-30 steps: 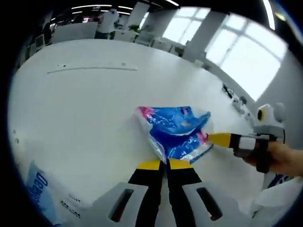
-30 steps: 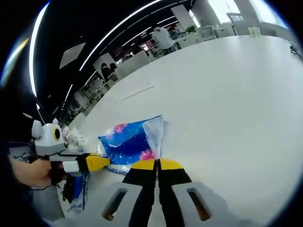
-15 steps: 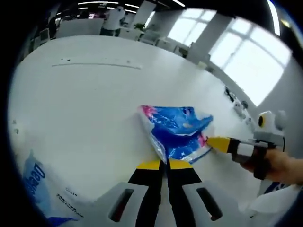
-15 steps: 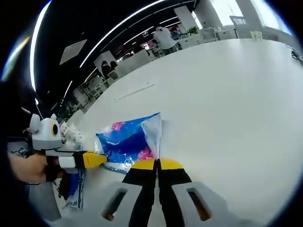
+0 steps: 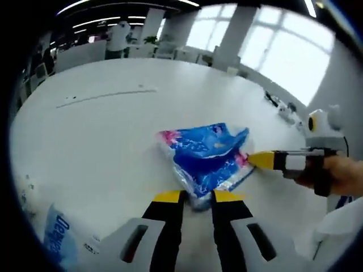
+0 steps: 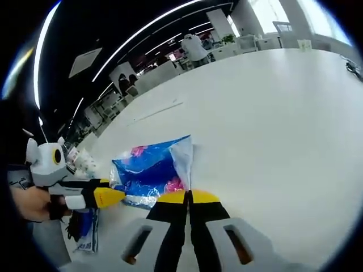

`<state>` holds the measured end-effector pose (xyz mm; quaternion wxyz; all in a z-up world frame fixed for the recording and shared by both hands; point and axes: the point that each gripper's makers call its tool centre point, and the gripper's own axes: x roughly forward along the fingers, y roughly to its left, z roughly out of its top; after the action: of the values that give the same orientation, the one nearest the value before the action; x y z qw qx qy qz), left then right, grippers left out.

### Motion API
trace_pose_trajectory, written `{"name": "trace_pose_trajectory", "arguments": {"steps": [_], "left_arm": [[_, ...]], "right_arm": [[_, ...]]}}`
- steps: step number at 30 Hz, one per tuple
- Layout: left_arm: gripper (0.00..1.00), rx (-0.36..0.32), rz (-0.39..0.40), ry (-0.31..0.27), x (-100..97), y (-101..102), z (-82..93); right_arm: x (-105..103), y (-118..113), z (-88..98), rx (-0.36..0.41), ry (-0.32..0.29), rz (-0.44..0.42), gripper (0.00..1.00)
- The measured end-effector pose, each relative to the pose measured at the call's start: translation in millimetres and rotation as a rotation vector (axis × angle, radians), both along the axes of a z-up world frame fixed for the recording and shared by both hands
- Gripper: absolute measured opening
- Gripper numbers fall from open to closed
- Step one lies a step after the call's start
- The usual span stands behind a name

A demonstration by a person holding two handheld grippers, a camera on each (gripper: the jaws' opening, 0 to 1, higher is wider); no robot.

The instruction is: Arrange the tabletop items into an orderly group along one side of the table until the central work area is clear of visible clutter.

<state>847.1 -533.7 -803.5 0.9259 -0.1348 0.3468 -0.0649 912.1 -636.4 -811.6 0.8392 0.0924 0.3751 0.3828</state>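
item: crinkly blue-and-pink plastic packet lying mid white worktop | left gripper jaws parting around packet corner | right gripper jaws pinching its edge | advice: lifting evenly, avoiding tearing.

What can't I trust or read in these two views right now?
- Blue packet: printing blurred in the left gripper view; near corner hidden behind the right gripper in the right gripper view.
- White pack: cut off by the left gripper view's edge.
- Items beyond the left gripper: too small, right gripper view.
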Motion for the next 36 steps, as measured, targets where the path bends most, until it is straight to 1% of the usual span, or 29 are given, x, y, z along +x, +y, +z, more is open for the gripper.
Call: {"name": "trace_pose_trajectory", "arguments": {"steps": [2, 3, 6, 7, 8, 9, 10, 11, 14, 15, 17, 18, 20, 21, 24, 26, 27, 28, 29, 30, 32, 34, 36], "left_arm": [[0.42, 0.003, 0.005, 0.001, -1.4, 4.6, 0.9], [0.47, 0.008, 0.010, -0.002, -3.1, 5.7, 5.9], [0.54, 0.025, 0.051, -0.038, -6.6, 16.1, 13.8], [0.56, 0.024, 0.060, -0.043, -8.3, 16.9, 17.6], [0.57, 0.020, 0.069, -0.045, -10.2, 18.5, 20.0], [0.57, 0.010, 0.086, -0.051, -13.0, 21.4, 23.3], [0.57, 0.003, 0.097, -0.057, -15.3, 23.1, 26.3], [0.57, -0.001, 0.108, -0.063, -19.0, 25.6, 29.7], [0.57, -0.002, 0.122, -0.080, -28.4, 29.8, 39.3], [0.57, 0.003, 0.122, -0.081, -30.7, 28.7, 43.1], [0.58, 0.017, 0.125, -0.095, -38.6, 33.1, 48.1], [0.59, 0.018, 0.126, -0.101, -41.2, 34.8, 49.9], [0.61, 0.020, 0.134, -0.113, -47.2, 40.2, 50.0], [0.62, 0.018, 0.136, -0.113, -49.7, 39.2, 52.5], [0.64, 0.021, 0.145, -0.118, -56.4, 47.1, 53.3], [0.66, 0.018, 0.153, -0.135, -59.6, 48.1, 59.3], [0.66, 0.018, 0.151, -0.155, -59.8, 52.0, 60.9], [0.66, 0.032, 0.144, -0.190, -58.0, 53.9, 65.8], [0.67, 0.032, 0.143, -0.198, -58.2, 57.9, 65.8], [0.69, 0.027, 0.146, -0.200, -58.5, 59.3, 67.0], [0.71, 0.010, 0.154, -0.190, -62.0, 60.6, 68.9], [0.71, 0.020, 0.151, -0.196, -65.4, 63.2, 74.4], [0.71, 0.023, 0.150, -0.195, -70.1, 65.2, 76.3]], "right_arm": [[-0.2, 0.0, 0.4, 0.002, -0.003, 0.006, 0.00], [-0.3, 0.0, 0.4, 0.001, -0.006, 0.011, 0.00], [-0.6, 1.0, 1.1, 0.004, -0.010, 0.026, 0.00], [-0.5, 2.8, 3.3, 0.034, 0.009, 0.012, 0.04], [-0.9, 5.0, 6.8, 0.067, 0.036, -0.019, 0.08], [0.3, 3.8, 9.4, 0.057, 0.017, -0.013, 0.14], [2.1, 3.1, 11.7, 0.047, -0.005, -0.020, 0.18], [2.7, 0.5, 12.9, 0.018, -0.025, -0.020, 0.21], [2.5, -2.2, 18.3, 0.034, -0.034, -0.038, 0.21], [2.0, -3.8, 19.7, 0.034, -0.035, -0.044, 0.22], [-0.5, -7.6, 24.4, 0.048, -0.041, -0.061, 0.22], [-3.5, -8.9, 29.4, 0.061, -0.049, -0.065, 0.22], [-9.1, -11.2, 33.6, 0.064, -0.054, -0.060, 0.23], [-12.9, -13.5, 37.8, 0.069, -0.062, -0.060, 0.26], [-22.7, -17.9, 46.2, 0.091, -0.062, -0.068, 0.31], [-27.7, -19.9, 49.0, 0.099, -0.062, -0.071, 0.35], [-31.1, -21.2, 50.0, 0.100, -0.058, -0.073, 0.37], [-32.5, -21.5, 49.6, 0.100, -0.058, -0.074, 0.37], [-35.9, -21.9, 50.7, 0.105, -0.059, -0.072, 0.38], [-38.4, -21.0, 51.6, 0.111, -0.055, -0.071, 0.38], [-45.5, -20.4, 53.1, 0.117, -0.041, -0.075, 0.40], [-51.6, -20.0, 54.1, 0.119, -0.034, -0.076, 0.40], [-57.7, -19.5, 54.3, 0.119, -0.026, -0.077, 0.40]]}}
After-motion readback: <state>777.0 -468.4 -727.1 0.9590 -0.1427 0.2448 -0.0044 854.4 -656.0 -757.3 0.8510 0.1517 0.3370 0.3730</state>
